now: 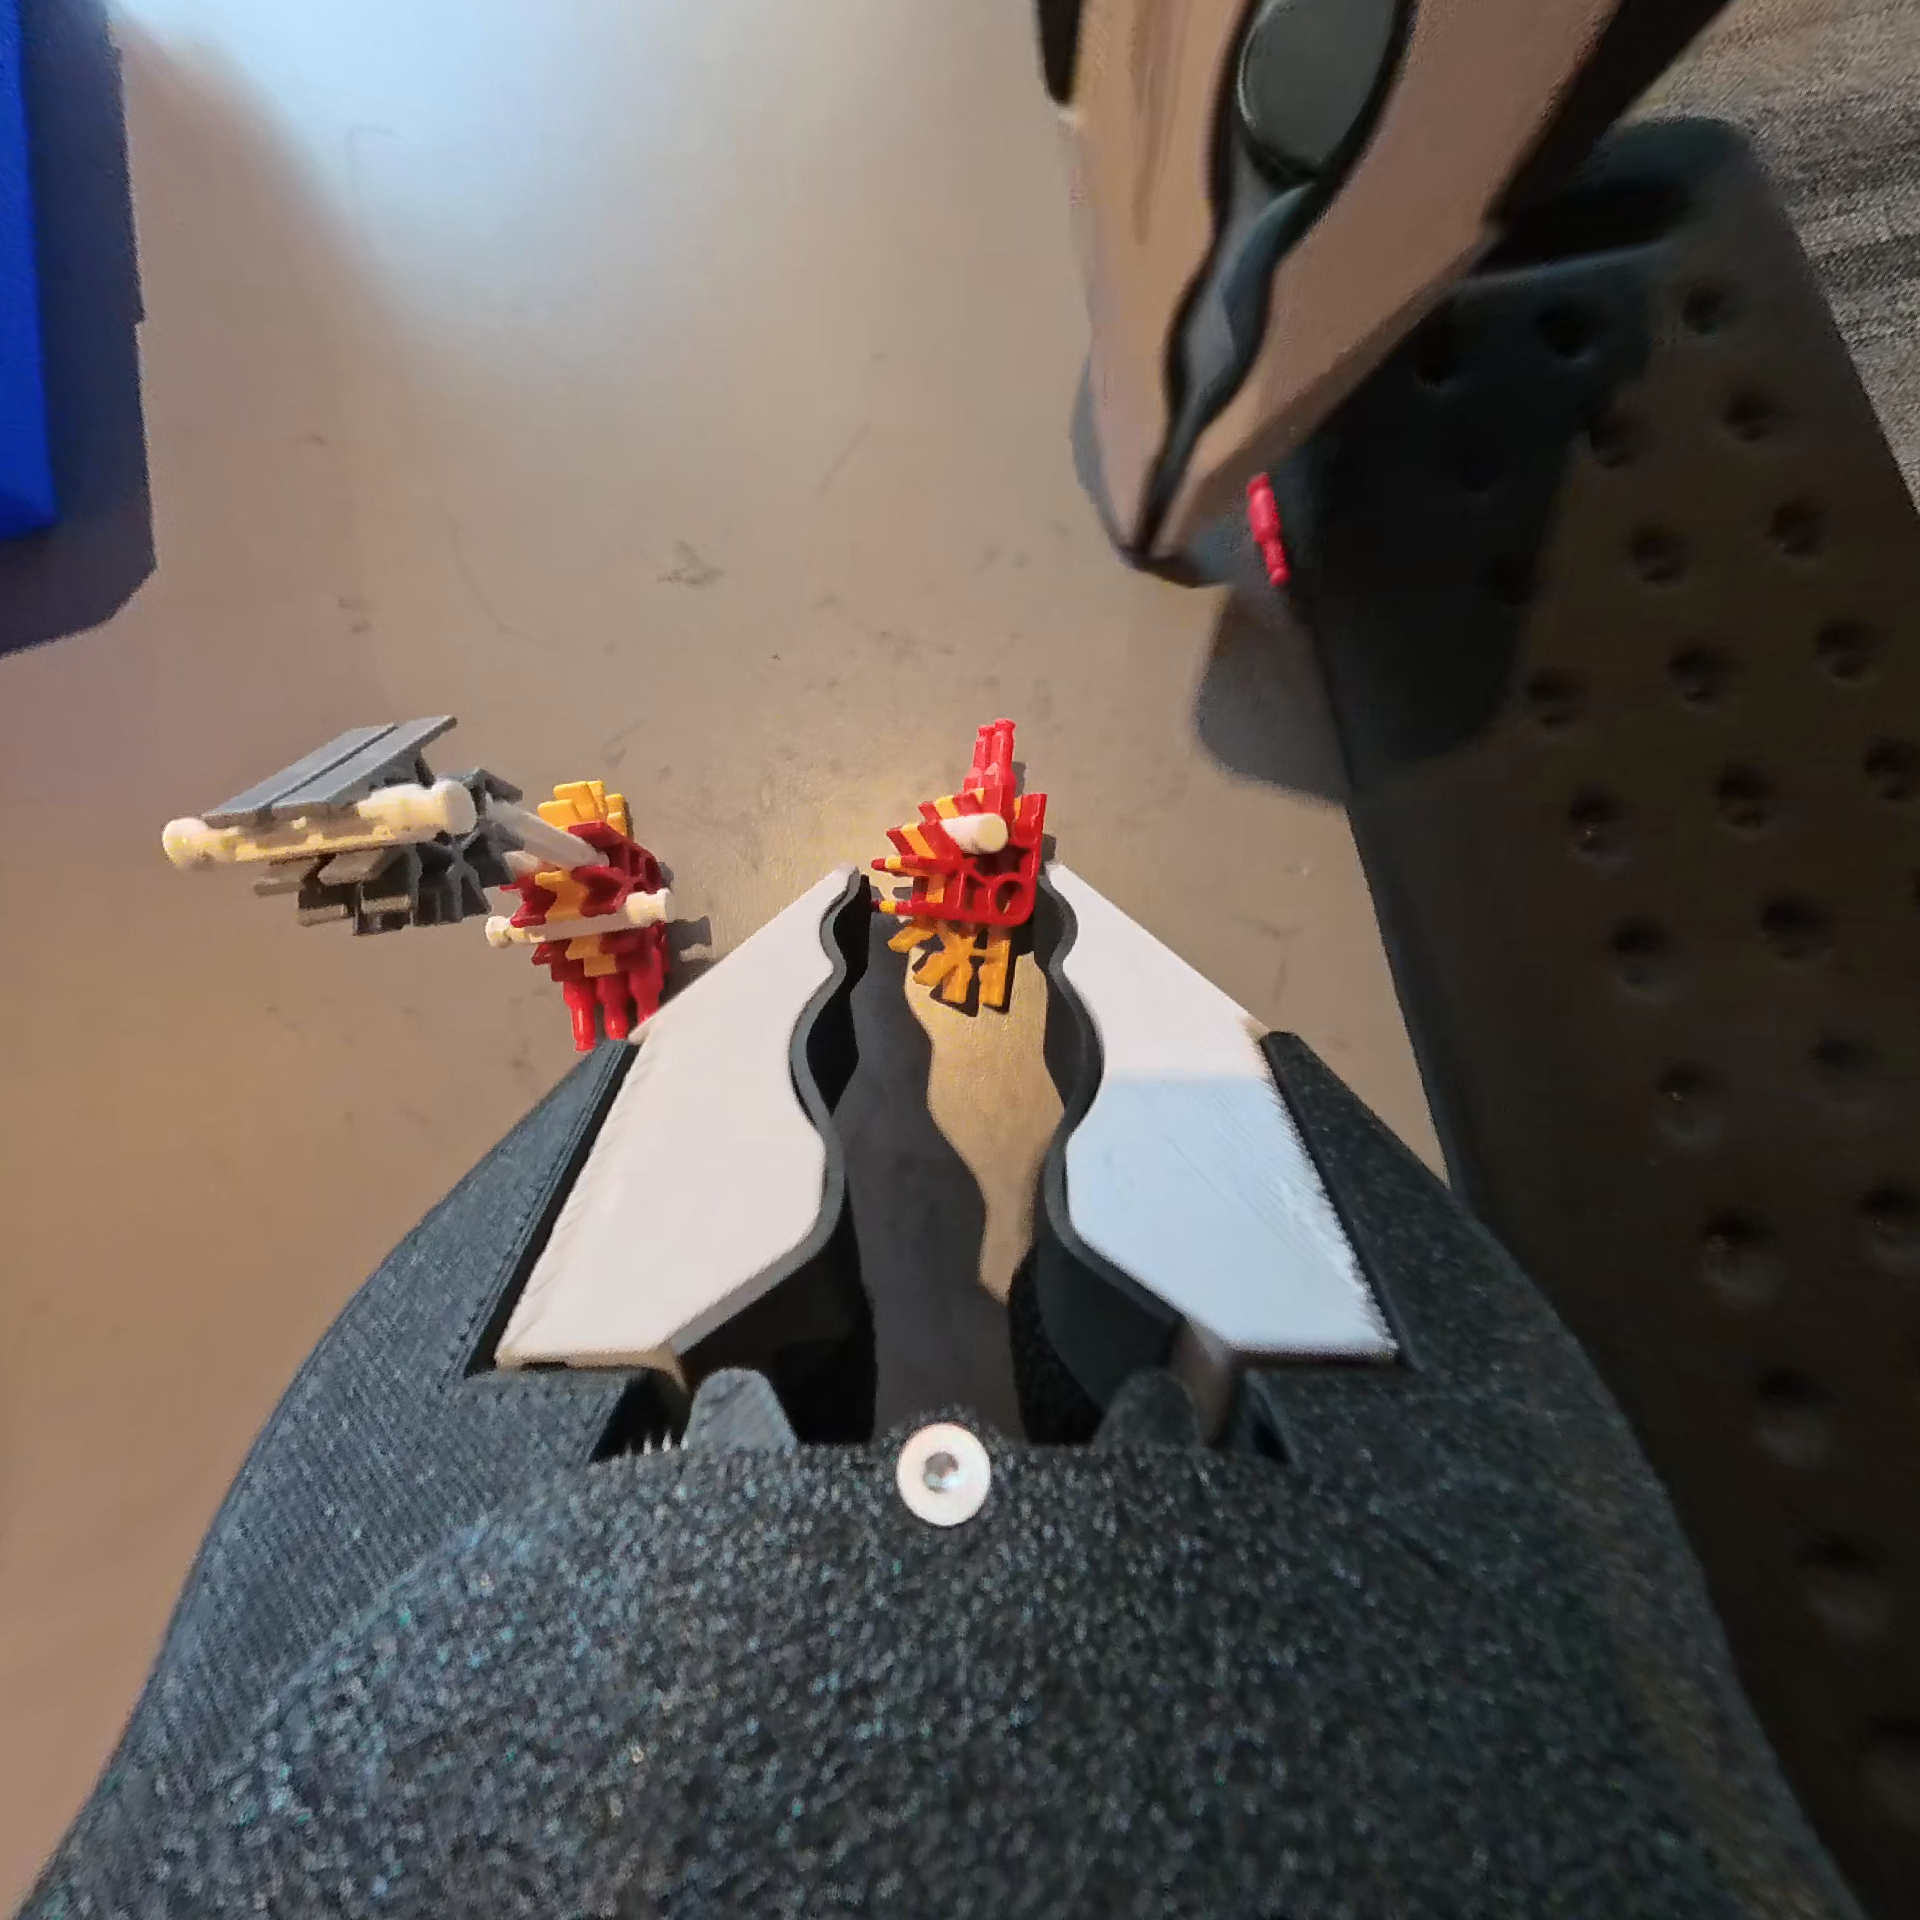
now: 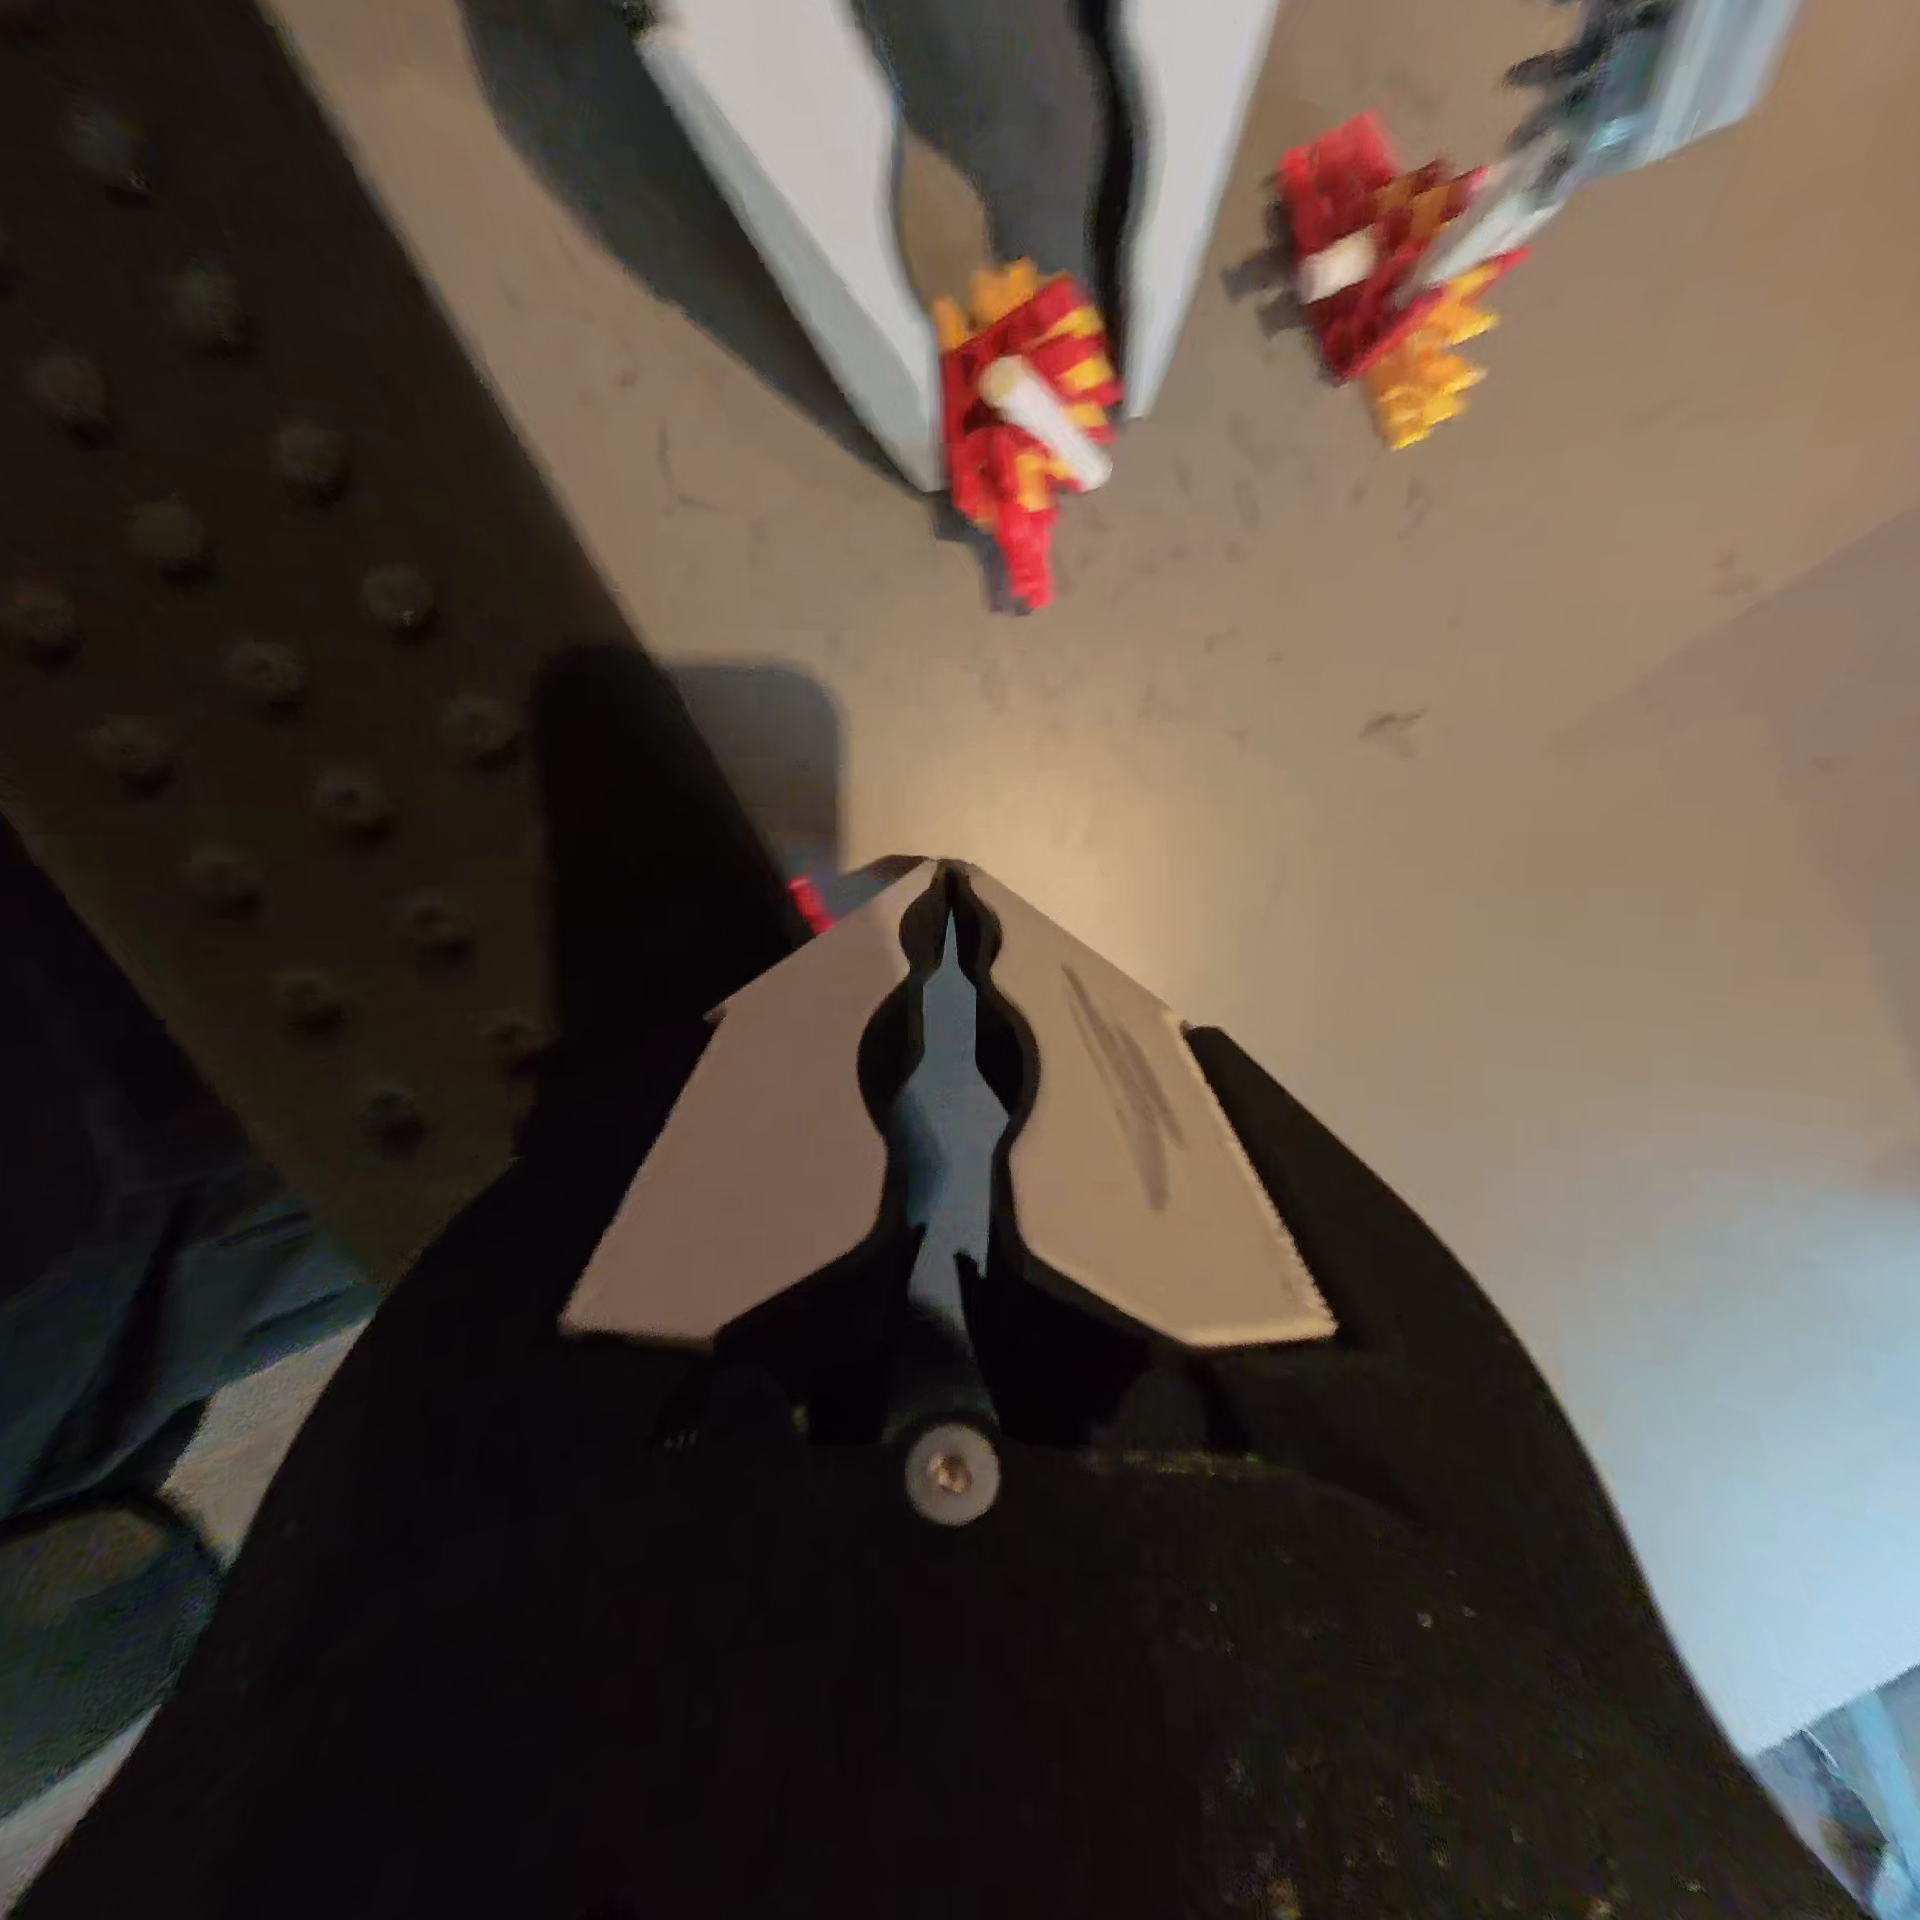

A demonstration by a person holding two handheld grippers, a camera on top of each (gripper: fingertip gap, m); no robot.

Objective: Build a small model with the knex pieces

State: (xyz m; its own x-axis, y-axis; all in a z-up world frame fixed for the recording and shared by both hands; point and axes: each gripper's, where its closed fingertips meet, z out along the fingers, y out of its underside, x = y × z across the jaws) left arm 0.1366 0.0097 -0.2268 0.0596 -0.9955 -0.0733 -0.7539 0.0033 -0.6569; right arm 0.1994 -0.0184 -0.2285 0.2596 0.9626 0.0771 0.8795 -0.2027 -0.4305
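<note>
Spiky red-and-yellow plastic cluster [image 1: 961, 894] sits between left gripper [image 1: 954, 883] fingers.

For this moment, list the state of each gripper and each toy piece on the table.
Left gripper: open around the red-and-yellow connector cluster.
Right gripper: shut, empty.
Red-and-yellow connector cluster: resting on the tan table.
Grey-and-red rod assembly: resting on table, untouched.

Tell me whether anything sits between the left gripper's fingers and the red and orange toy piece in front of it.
Nothing visible does. The red and orange toy piece already sits in the gap between the open fingertips of the left gripper, on the tan table. The second red and orange cluster lies off to the left, outside the fingers.
</note>
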